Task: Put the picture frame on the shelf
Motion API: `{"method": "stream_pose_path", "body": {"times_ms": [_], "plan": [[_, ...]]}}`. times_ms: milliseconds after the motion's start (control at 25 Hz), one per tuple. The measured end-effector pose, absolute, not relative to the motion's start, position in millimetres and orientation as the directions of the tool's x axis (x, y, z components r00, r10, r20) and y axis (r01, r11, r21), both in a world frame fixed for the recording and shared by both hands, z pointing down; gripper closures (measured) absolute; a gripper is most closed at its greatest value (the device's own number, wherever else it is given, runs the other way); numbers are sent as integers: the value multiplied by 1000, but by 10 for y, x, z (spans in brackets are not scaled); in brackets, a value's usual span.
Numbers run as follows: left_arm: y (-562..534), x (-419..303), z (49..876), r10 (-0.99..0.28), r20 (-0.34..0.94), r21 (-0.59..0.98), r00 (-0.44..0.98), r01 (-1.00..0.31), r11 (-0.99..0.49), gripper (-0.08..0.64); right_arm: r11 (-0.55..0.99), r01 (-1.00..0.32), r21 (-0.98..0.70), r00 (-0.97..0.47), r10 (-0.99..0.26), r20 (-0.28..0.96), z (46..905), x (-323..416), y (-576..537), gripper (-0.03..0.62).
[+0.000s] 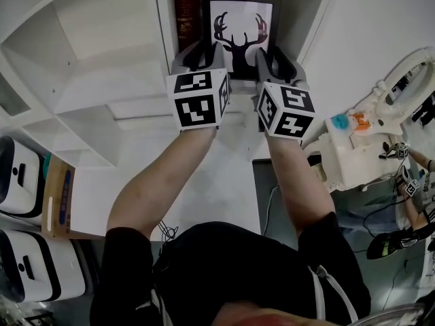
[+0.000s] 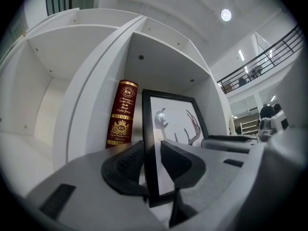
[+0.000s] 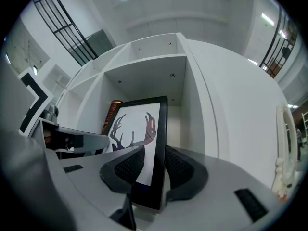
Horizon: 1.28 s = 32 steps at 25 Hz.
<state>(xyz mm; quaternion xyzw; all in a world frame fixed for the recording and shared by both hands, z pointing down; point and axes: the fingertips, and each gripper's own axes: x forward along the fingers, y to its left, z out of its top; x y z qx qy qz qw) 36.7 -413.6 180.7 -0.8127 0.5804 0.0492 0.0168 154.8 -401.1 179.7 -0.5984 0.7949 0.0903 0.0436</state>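
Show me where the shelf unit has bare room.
Free: the wide compartment left of the divider beside the book, and the bare ledge below it. Crowded: the narrow compartment holding the book and picture frame, with left tongs and right tongs at the frame's bottom corners.

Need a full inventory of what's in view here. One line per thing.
frame: 1, black, antler print, upright in a shelf compartment
book: 1, dark red, upright, left of frame, same compartment
shelf: 1, white, several compartments, ahead
box: 1, brown cardboard, left side of head view
cases: 2, white and black, far left edge
machine: 1, white with teal and orange parts, right
arms: 2, bare, reaching to shelf
left hand-held gripper: 1, grey, marker cube, pads on frame's left edge
right hand-held gripper: 1, grey, marker cube, jaws apart round frame's right edge
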Motion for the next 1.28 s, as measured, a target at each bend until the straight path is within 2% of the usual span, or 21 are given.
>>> {"method": "stream_pose_path", "body": {"times_ms": [440,760,1280], "plan": [[-4018,283,1770,-947,-149,48,285,-954,-295,460,297,-954,37,-299,-939,-168,1809,1475,-4071,464],[-3840,198,1719,-944,-197,43,265,-960,-278,459,389,-920,48,-392,-907,-157,1701,1353,-4176,462],[-3666,-25,1726,-947,-211,63,244,-963,-262,459,607,-790,-81,-610,-792,10,1828,962,-4448,460]]}}
